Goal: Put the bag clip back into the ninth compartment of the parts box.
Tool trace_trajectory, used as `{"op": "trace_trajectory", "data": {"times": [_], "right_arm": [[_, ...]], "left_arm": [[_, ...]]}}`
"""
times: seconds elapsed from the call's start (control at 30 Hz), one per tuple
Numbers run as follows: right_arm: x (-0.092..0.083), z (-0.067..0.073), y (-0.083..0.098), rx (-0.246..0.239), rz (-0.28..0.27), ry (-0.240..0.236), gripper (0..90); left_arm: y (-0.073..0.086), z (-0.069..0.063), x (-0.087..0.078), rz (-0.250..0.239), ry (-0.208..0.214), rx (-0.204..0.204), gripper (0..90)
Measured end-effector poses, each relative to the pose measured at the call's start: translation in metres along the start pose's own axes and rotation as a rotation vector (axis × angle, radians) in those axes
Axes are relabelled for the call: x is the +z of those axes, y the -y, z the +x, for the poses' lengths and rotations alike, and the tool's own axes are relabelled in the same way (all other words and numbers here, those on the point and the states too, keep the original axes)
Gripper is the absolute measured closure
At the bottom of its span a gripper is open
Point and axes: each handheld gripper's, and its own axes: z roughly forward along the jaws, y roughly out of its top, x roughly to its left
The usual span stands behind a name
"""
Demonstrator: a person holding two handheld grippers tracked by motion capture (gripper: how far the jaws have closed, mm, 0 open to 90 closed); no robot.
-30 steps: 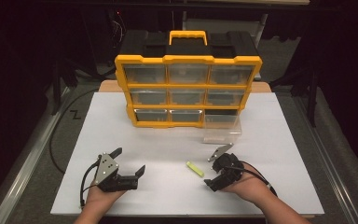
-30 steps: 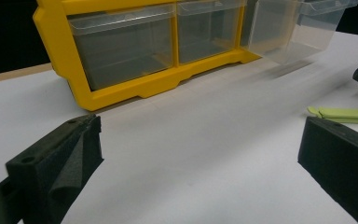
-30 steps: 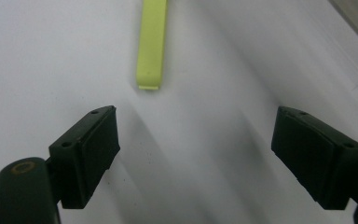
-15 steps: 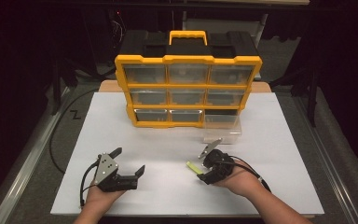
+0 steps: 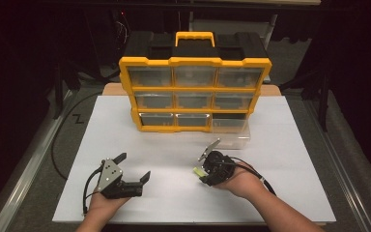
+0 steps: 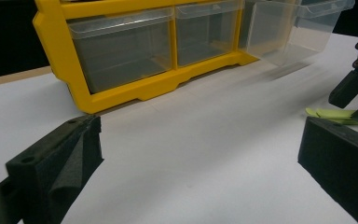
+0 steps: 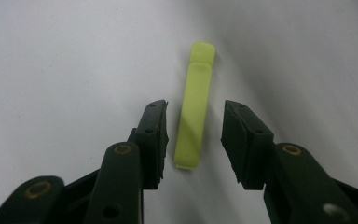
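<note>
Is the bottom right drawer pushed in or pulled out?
Pulled out: the clear drawer juts forward from the yellow organizer, past its neighbours.

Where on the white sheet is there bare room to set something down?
Bare: between the left hand-held gripper and the yellow-green strip; also between both and the organizer. Crowded: at the right hand-held gripper and the pulled-out drawer.

Counted 1 yellow-and-black plastic organiser cabinet (image 5: 194,79) w/ 1 yellow carry handle (image 5: 194,37) on top. It had 9 clear plastic drawers in a 3x3 grid: 8 pushed in, 1 pulled out at bottom right (image 5: 230,131). There was 1 flat yellow-green plastic strip (image 7: 195,105) on 1 white tabletop sheet (image 5: 290,159). 2 black two-jaw grippers: left gripper (image 5: 134,167), right gripper (image 5: 202,173). 2 hands.
</note>
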Motion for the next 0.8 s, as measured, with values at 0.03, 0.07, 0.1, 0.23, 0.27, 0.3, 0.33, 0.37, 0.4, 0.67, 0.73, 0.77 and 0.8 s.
{"op": "trace_trajectory", "data": {"times": [0.03, 0.07, 0.1, 0.23, 0.27, 0.3, 0.33, 0.37, 0.4, 0.67, 0.73, 0.77, 0.8], "right_arm": [[0.0004, 0.0001, -0.0008, -0.003, 0.0, -0.001, 64.6], [0.001, 0.0004, -0.0018, -0.004, 0.001, 0.0, 65.1], [0.002, 0.0005, -0.0035, -0.013, 0.012, -0.005, 66.1], [0.0041, -0.0006, -0.0048, -0.012, 0.017, -0.004, 67.3], [0.0047, -0.0008, -0.005, -0.008, 0.023, -0.002, 67.9], [0.0054, -0.0009, -0.0053, -0.008, 0.027, -0.003, 68.0], [0.0057, -0.0009, -0.0056, -0.01, 0.031, -0.001, 68.1], [0.0061, -0.0014, -0.0059, -0.018, 0.029, 0.001, 68.2], [0.0059, -0.0013, -0.0065, -0.017, 0.034, -0.001, 68.4], [0.0068, 0.0, -0.0094, -0.051, 0.052, 0.015, 75.6], [0.0069, 0.0003, -0.0098, -0.063, 0.058, 0.016, 77.6], [0.007, 0.0001, -0.01, -0.068, 0.058, 0.016, 78.6], [0.007, 0.0, -0.0101, -0.07, 0.058, 0.015, 79.4]], "left_arm": [[0.0, 0.0, 0.0, 0.0, 0.001, 0.0, 0.3], [-0.0001, -0.0001, 0.0, 0.0, 0.002, 0.0, 0.4], [-0.0001, -0.0001, -0.0001, -0.001, 0.003, 0.001, 0.4], [-0.0002, -0.0001, -0.0004, -0.003, 0.004, 0.002, 0.4], [-0.0002, 0.0, -0.0004, -0.003, 0.004, 0.002, 0.3], [-0.0003, 0.0, -0.0004, -0.003, 0.005, 0.002, 0.4], [-0.0003, 0.0, -0.0005, -0.004, 0.005, 0.002, 0.4], [-0.0004, 0.0, -0.0005, -0.004, 0.006, 0.002, 0.3], [-0.0004, 0.0, -0.0005, -0.004, 0.006, 0.002, 0.4], [-0.0006, -0.0002, -0.0008, -0.004, 0.007, 0.003, 0.3], [-0.0006, -0.0001, -0.0009, -0.005, 0.007, 0.003, 0.3], [-0.0006, 0.0, -0.0009, -0.008, 0.007, 0.001, 0.3], [-0.0006, 0.0001, -0.0011, -0.008, 0.007, 0.001, 0.3]]}}
